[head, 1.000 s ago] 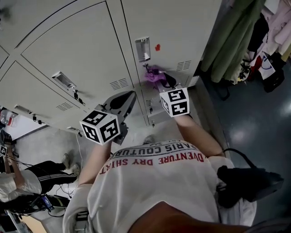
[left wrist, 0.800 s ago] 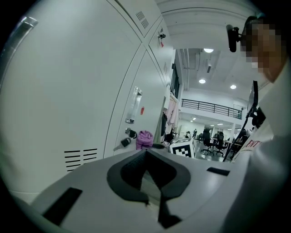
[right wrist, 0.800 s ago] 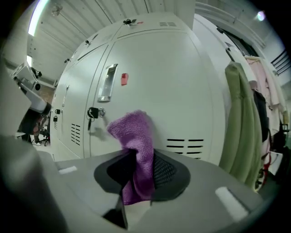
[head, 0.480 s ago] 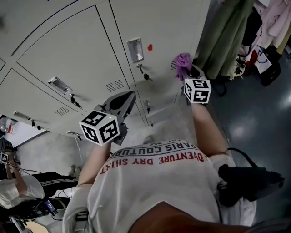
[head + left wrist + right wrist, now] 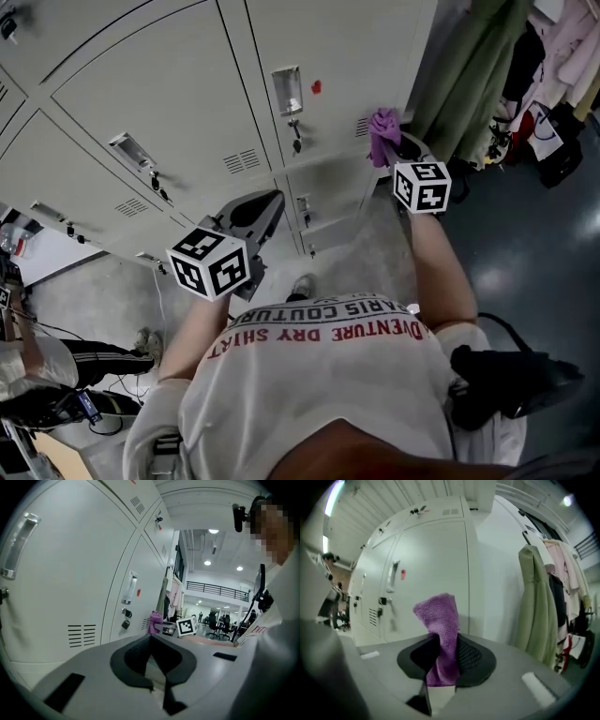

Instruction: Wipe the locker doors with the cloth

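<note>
Purple cloth (image 5: pixel 438 631) stands up out of the right claw (image 5: pixel 440 660), whose jaws pinch its lower part. From the head view, the cloth sits at the right-hand edge of the pale grey locker doors (image 5: pixel 178 108), beside a small vent. Whether it touches the metal cannot be told. Lower down and well apart from the cloth, the left claw (image 5: pixel 152 660) has its jaws pressed together with nothing between them. To the right of the lockers hangs a green coat (image 5: pixel 473 70).

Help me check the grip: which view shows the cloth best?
Right gripper view: the cloth fills the middle, clamped in the right gripper. Head view shows a small purple bunch by the locker; left gripper view, a distant scrap.
</note>
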